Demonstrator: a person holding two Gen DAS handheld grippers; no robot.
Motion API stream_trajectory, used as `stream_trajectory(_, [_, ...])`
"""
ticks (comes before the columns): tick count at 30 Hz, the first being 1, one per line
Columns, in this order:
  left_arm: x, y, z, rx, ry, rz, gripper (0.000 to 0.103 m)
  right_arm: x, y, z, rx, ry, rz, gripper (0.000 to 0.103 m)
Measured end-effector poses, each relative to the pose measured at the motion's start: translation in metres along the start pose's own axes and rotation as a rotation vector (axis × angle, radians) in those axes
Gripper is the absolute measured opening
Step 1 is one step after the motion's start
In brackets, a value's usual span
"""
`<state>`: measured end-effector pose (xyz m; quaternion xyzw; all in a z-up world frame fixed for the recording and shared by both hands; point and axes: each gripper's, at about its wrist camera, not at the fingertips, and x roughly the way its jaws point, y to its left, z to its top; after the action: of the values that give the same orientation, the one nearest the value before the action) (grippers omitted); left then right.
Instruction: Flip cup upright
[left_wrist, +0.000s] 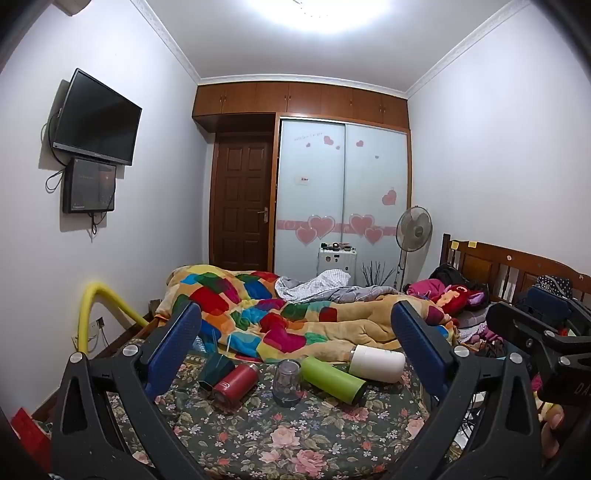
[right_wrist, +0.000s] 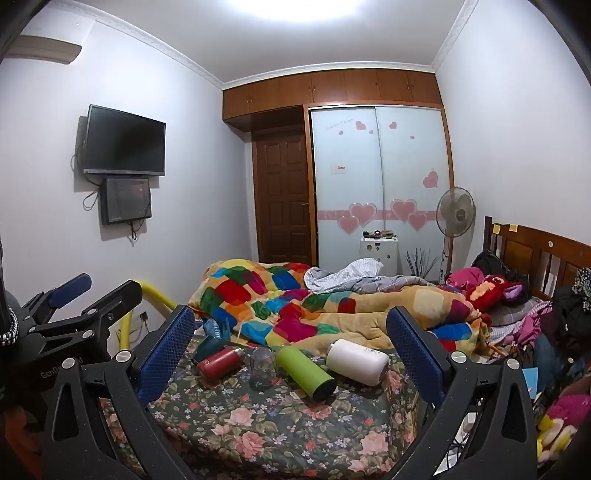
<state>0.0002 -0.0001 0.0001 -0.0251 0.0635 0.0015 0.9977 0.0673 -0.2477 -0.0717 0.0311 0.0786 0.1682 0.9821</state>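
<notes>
- Both claws are released and empty: the left gripper (left_wrist: 295, 315) and the right gripper (right_wrist: 290, 314) each hold their jaws spread wide, well short of the things on the bed (left_wrist: 280, 443).
- They hang side by side over the bed's near edge. The right one is at the right rim of the left view, and the left one at the left rim of the right view.
- The cup (left_wrist: 287, 382) is clear and stands on end on the flowered sheet, about mid-bed. It looks to be mouth down, though the glass makes that hard to tell.
- The red flask (left_wrist: 236, 384) lies just to its left, and the green flask (left_wrist: 334, 380) lies just to its right, close enough to crowd a wide jaw.
- My judgement is that the step in hand is the approach. One gripper would do, coming in low and level with the jaws on either side of the cup's wall.
- The jaws should narrow before entry so the pads (left_wrist: 177, 350) clear both flasks.
- The mattress is soft, so grip mid-height and firmly. Lift clear of the sheet before turning, then set the cup down flat and let go slowly, or it may tip.
- The white flask (left_wrist: 376, 365) and a teal box (left_wrist: 218, 367) lie further back, by the quilt (left_wrist: 258, 310). Neither is in the way.
</notes>
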Motion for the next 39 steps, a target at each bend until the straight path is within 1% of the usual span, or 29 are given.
stream_trajectory(9, [0.0,0.0,0.0,-0.008,-0.009,-0.002,0.103,0.0,0.0,-0.001,0.0,-0.001,0.0,0.103])
stream_trajectory(22, [0.002,0.0,-0.001,-0.009,-0.002,0.001,0.103,0.002,-0.001,-0.007,-0.001,-0.001,0.0,0.103])
stream_trajectory(26, [0.004,-0.002,-0.003,-0.012,0.006,0.003,0.103,0.005,0.0,-0.004,0.002,0.011,-0.003,0.103])
stream_trajectory(28, [0.01,-0.001,-0.002,-0.015,0.019,0.004,0.103,0.007,-0.001,-0.007,0.004,0.019,-0.005,0.103])
stream_trajectory(33, [0.027,0.008,-0.012,-0.026,0.059,0.011,0.103,0.023,-0.005,-0.014,0.006,0.049,-0.011,0.103])
stream_trajectory(36, [0.045,0.014,-0.022,-0.034,0.099,0.03,0.103,0.032,-0.009,-0.019,0.007,0.071,-0.018,0.103])
stream_trajectory(39, [0.067,0.022,-0.034,-0.04,0.146,0.066,0.103,0.047,-0.015,-0.026,0.012,0.108,-0.028,0.103])
